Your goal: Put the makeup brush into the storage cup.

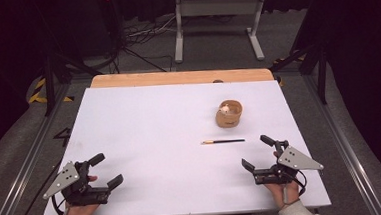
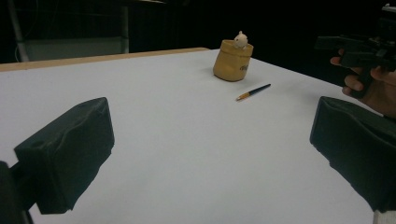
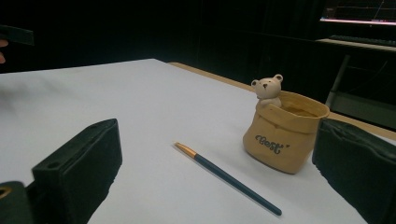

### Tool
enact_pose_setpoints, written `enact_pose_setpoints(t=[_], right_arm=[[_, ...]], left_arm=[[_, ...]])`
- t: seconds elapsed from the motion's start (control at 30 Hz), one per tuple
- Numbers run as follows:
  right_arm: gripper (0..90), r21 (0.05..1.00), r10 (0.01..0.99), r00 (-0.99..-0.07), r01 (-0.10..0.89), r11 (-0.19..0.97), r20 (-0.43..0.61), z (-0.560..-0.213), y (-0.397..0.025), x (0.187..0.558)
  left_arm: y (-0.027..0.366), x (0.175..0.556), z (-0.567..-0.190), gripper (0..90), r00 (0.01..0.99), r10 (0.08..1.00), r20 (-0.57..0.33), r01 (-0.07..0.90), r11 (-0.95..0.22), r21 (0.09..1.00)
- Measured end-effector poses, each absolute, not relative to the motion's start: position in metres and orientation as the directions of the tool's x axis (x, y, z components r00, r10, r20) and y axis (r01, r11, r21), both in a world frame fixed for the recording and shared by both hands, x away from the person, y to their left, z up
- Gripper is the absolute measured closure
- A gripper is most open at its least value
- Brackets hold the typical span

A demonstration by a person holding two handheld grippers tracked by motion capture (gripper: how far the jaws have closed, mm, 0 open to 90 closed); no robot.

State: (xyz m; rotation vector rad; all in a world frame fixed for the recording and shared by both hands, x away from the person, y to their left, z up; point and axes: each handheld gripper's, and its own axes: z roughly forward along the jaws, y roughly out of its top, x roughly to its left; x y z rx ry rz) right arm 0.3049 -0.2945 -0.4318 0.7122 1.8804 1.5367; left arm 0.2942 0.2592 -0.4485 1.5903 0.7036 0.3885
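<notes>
Nearest the person, the left gripper (image 1: 105, 171) and the right gripper (image 1: 258, 152) sit low over the front edge of the white table (image 1: 150, 135), each held in one hand, each with its two black jaws spread wide and nothing between them. In the gripper views the jaw pads look like blocky, matte black rubber with slightly creased faces, and their lower parts are cut off by the frame. Each gripper carries a grey three-cornered metal plate with small holes. Just beyond the right gripper lies a thin paintbrush (image 3: 227, 178), flat on the table, with a dark teal handle and a gold-orange ferrule; its bristle tip is too small to make out. Near it, a little farther back, stands a tan pot (image 3: 284, 135) shaped like a soft paper sack with a rolled rim, bearing the dark cursive word "Best". A small cream bear figure (image 3: 267, 90) peeks over its rim, only head and shoulders showing. A strip of bare wood (image 1: 176, 78) edges the table's far side, and dark floor with cables lies behind.
</notes>
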Motion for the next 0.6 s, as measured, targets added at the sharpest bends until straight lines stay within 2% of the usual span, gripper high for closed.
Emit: enact_pose_setpoints(t=[0.3, 0.6], right_arm=[[0.0, 0.983, 0.719, -0.686, 0.033, 0.179, -0.108, -0.430, -0.293, 0.307], [0.0, 0.979, 0.682, -0.730, 0.109, 0.172, -0.039, -0.421, -0.290, 0.326]], left_arm=[[0.255, 0.293, -0.448, 0.4, 0.764, 0.632, -0.130, 0.206, -0.047, 0.977], [0.254, 0.293, -0.447, 0.5, 0.766, 0.630, -0.129, 0.203, -0.046, 0.978]])
